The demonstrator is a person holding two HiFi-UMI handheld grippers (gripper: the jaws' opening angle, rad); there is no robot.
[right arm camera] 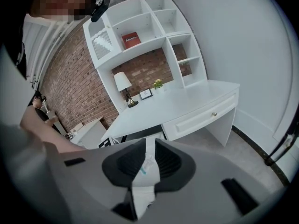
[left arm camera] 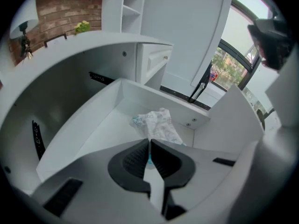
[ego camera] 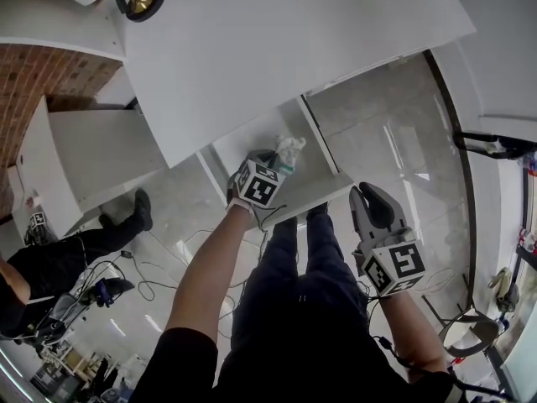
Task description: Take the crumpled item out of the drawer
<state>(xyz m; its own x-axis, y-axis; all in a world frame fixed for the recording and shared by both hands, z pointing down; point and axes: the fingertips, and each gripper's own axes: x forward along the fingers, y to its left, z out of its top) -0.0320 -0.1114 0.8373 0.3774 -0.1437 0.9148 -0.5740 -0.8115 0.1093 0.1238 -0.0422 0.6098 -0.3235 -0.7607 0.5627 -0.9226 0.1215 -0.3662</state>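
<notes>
The white drawer [ego camera: 243,145] stands pulled out from under the desk. In it lies the crumpled item [ego camera: 291,149], a white wrapper with teal print. My left gripper [ego camera: 273,162] reaches down into the drawer. In the left gripper view the left gripper [left arm camera: 149,146] is shut, pinching the near edge of the crumpled item [left arm camera: 156,124] above the drawer floor [left arm camera: 98,129]. My right gripper [ego camera: 372,193] hangs to the right of the drawer over the floor. In the right gripper view the right gripper [right arm camera: 150,148] shows a narrow gap with nothing in it.
The white desk top [ego camera: 277,49] overhangs the drawer, with a lamp [ego camera: 138,0] at its far end. A second, closed drawer [right arm camera: 201,118] and a shelf unit [right arm camera: 140,27] show in the right gripper view. Another person [ego camera: 50,267] and cables [ego camera: 151,288] are at the left.
</notes>
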